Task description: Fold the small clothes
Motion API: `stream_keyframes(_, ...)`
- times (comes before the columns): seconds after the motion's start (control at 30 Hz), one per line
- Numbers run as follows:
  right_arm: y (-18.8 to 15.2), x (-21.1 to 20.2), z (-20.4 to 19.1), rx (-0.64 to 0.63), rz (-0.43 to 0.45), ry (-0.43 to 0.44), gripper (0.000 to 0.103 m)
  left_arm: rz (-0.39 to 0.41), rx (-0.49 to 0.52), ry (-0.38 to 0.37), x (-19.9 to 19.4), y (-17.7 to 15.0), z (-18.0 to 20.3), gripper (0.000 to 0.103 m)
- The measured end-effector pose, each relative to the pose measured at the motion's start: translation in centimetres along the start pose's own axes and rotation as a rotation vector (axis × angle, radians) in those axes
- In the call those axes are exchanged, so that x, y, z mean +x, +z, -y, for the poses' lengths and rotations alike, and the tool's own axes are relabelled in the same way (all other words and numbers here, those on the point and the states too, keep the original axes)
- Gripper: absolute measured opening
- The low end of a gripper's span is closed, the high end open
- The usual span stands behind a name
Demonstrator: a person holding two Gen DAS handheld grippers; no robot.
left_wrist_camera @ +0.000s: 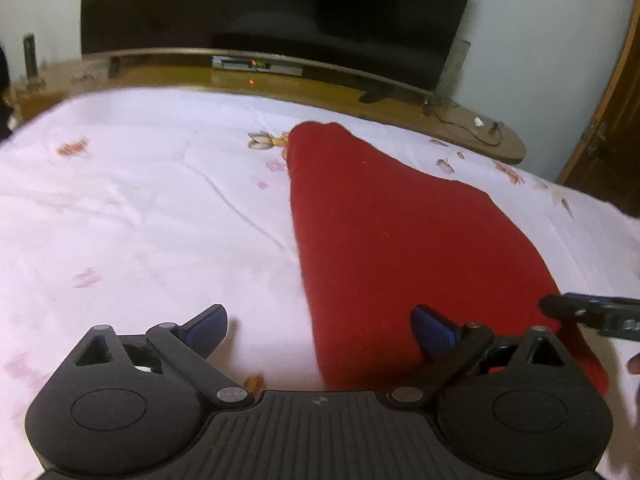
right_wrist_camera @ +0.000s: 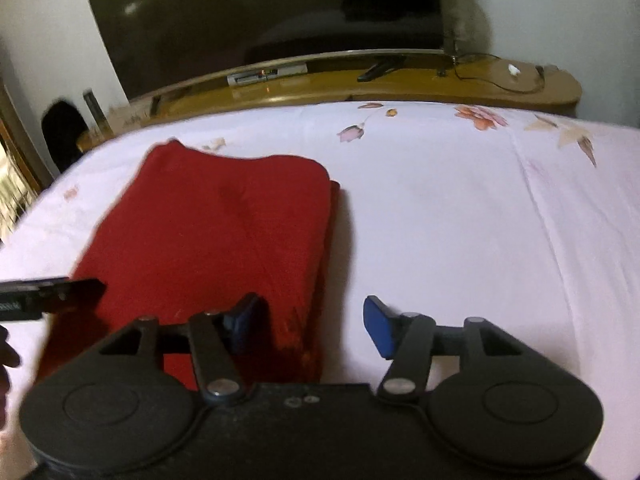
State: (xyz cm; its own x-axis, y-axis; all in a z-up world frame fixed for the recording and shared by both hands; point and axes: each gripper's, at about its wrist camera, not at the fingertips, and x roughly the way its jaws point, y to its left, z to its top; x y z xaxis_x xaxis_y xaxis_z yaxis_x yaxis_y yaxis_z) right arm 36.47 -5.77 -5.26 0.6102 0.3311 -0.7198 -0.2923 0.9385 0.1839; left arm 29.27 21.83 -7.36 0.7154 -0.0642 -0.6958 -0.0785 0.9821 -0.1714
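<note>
Both open, nothing held: left hand-held gripper (left_wrist_camera: 319, 326) over the near left edge of the soft red folded cloth (left_wrist_camera: 384, 240), right hand-held gripper (right_wrist_camera: 312, 326) over its right edge. Cloth flat on the white flowery bed (left_wrist_camera: 140, 200), stretching toward 12 o'clock. Likely light, floppy; best pinched at near corners.

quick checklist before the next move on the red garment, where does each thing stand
1. Left hand-held gripper open, nothing between its pads: ok.
2. Right hand-held gripper open, cloth released: ok.
3. Red garment lies folded flat on the bed sheet: ok.
4. Folded edges aligned: not ok, a lower layer peeks out along one side.
5. Another fold needed: cannot tell.
</note>
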Motion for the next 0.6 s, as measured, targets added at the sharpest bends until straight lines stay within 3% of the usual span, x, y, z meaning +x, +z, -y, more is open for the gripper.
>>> stream_keyframes(0.17, -2.9, -6.1, 1.2, 0.038, 0.052, 0.033, 0.074, -0.004, 0.027, 0.057, -4.7, -3.4, 0.7, 0.103)
stream_keyframes(0.33, -6.0, -12.6, 1.9, 0.106, 0.098, 0.053, 0.081, 0.014, 0.020, 0.014, -10.7, -7.2, 2.3, 0.103)
stream_keyframes(0.4, -7.2, -15.3, 1.7, 0.116, 0.108, 0.048, 0.088, 0.048, 0.011, 0.004, -13.7, -8.6, 3.6, 0.103)
stream_keyframes(0.6, -11.1, -23.2, 0.0, 0.049, 0.157, 0.025, 0.090, 0.124, 0.013, 0.035, -22.6, -12.6, 6.4, 0.103)
